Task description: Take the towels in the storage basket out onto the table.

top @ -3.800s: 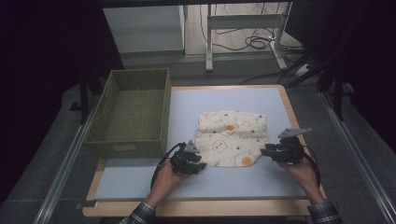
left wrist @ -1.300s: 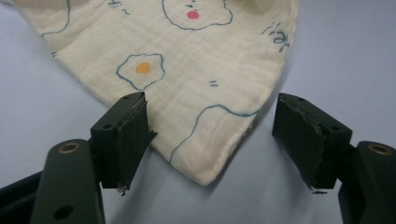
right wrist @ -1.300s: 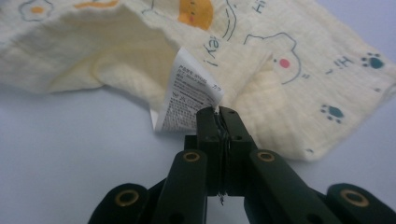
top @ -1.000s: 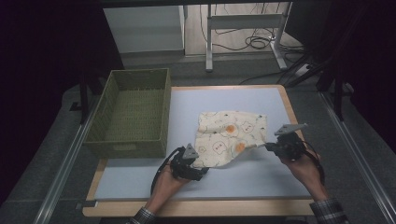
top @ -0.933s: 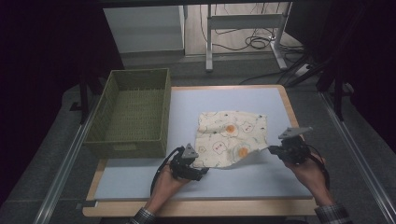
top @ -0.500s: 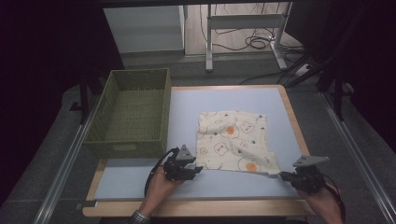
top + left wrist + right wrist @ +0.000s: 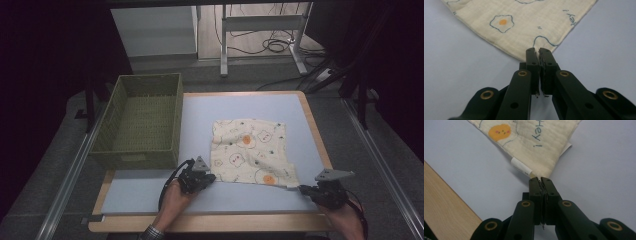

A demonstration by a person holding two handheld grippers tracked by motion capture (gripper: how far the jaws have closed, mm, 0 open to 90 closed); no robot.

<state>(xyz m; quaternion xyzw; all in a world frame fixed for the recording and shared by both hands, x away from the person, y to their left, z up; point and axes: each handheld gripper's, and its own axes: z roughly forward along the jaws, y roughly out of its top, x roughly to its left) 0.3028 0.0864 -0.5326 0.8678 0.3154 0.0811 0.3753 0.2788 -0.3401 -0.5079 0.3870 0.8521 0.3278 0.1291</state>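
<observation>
The left gripper (image 7: 539,53) has just closed on the cloth's (image 7: 250,150) 7 o'clock corner, the right gripper (image 7: 541,180) now pinches the 5 o'clock corner pulled flat on the surface (image 7: 150,192), ready for folding.

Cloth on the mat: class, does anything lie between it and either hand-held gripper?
Nothing visible does. The left hand-held gripper pinches one near corner of the cloth, its jaws having just closed on it; the right hand-held gripper is shut on the other near corner.
</observation>
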